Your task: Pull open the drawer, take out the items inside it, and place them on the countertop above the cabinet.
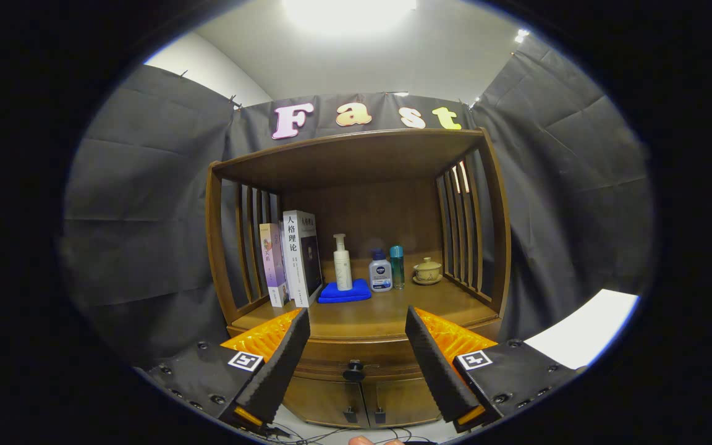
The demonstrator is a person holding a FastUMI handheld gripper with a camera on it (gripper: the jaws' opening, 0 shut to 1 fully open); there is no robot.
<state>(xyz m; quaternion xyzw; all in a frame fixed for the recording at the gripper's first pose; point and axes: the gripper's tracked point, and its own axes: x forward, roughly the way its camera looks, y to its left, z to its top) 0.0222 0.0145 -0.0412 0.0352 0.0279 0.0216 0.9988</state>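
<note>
Gripper (356,346) spread wide — closed drawer's knob (353,371) sits between its fingers, untouched.

Place: staged home corner in a cloth-walled booth
Evidence: wooden cabinet (356,346), books (291,259), toiletry bottles (381,269), teacup (427,271)

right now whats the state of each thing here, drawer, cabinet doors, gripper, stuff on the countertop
drawer: shut, knob untouched
cabinet doors: both shut
gripper: open, fingers spread either side of the knob, holding nothing
books: standing upright
pump bottle: upright on the blue cloth
white bottle: upright, capped
teal bottle: upright, capped
lidded cup: lid on, sitting on its saucer
</note>
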